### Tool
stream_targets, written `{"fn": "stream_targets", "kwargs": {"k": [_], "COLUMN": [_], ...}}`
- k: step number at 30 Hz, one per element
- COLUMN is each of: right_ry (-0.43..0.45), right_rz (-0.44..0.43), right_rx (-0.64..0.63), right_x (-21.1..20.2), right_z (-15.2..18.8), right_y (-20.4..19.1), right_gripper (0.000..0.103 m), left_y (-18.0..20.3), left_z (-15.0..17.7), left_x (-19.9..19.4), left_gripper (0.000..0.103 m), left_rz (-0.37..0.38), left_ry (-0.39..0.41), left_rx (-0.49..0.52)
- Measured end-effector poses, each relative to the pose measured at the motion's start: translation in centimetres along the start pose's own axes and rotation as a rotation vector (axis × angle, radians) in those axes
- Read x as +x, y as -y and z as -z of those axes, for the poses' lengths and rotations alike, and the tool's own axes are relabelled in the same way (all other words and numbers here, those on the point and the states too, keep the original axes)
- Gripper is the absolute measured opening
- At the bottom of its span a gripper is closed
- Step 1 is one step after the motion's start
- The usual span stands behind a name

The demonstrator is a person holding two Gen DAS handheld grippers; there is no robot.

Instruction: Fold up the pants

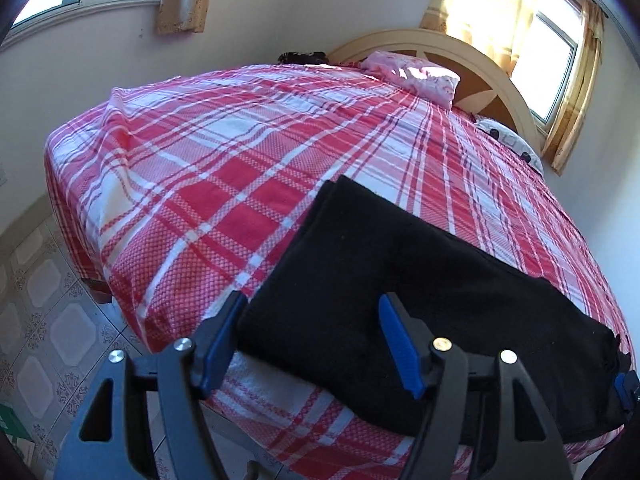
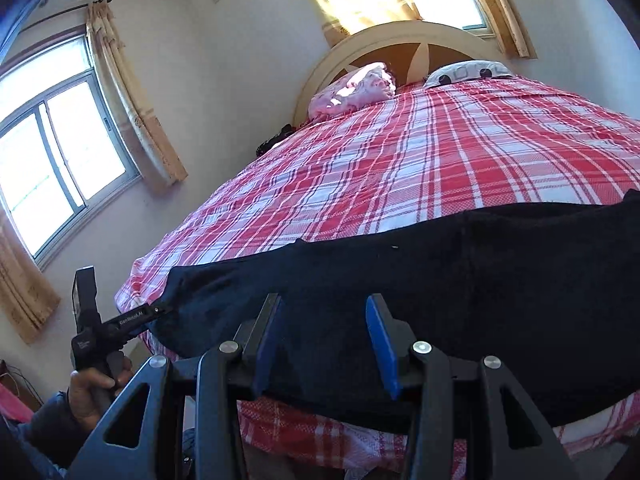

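Black pants (image 1: 420,280) lie folded flat along the near edge of the plaid bed (image 1: 240,152); left tongs (image 1: 316,344) and right tongs (image 2: 324,344) both released, nothing pinched.

Black pants (image 1: 420,280) lie flat, folded lengthwise, along the near bed edge, spanning both grippers' fingers and extending past the fingertips.

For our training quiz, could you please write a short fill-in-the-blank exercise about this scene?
1. The pants on the bed are ____ in colour.
2. The bedsheet has a red and white ____ pattern.
3. The pink pillow leans against the ____.
4. The left claw stands ____ over the pants.

Missing words: black; plaid; headboard; open
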State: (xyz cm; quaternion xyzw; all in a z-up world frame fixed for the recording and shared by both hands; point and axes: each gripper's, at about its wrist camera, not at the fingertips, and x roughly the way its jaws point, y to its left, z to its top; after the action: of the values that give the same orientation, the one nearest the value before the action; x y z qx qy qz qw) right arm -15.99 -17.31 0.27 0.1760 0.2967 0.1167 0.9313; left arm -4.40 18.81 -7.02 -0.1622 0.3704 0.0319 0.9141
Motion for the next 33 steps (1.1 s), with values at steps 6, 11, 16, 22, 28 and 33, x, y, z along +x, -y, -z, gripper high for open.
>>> {"fn": "stream_targets", "kwargs": {"k": [6,11,16,22,28,33], "right_ry": [-0.025,-0.016,0.050,0.132,0.201,0.234], "right_rz": [0.010,0.012,0.048,0.113,0.169,0.201], "right_rx": [0.071,0.085,0.152,0.317,0.390,0.431], "right_x": [0.2,-0.1,-2.4,-6.7,-11.2,-13.2], "right_z": [0.1,-0.1,-1.0,-2.1,-2.5,-2.5], "right_y": [1.5,2.1,5.0,11.6,15.9,18.0], "right_gripper": [0.046,0.046,0.046,0.046,0.046,0.046], "left_y": [-1.8,-0.1,5.4,17.0,29.4,34.5], "left_z": [-0.6,-2.2,-5.4,-5.3,0.8,7.7], "left_x": [-0.8,-2.8,-5.7,-8.9,-11.9,-10.9], "left_gripper": [0.030,0.028,0.028,0.028,0.028,0.027], "left_rz": [0.128,0.189,0.331,0.598,0.874,0.932], "left_ry": [-0.050,-0.002,0.088,0.169,0.150,0.048], "left_rx": [-0.074,-0.054,0.071,0.325,0.566,0.709]}}
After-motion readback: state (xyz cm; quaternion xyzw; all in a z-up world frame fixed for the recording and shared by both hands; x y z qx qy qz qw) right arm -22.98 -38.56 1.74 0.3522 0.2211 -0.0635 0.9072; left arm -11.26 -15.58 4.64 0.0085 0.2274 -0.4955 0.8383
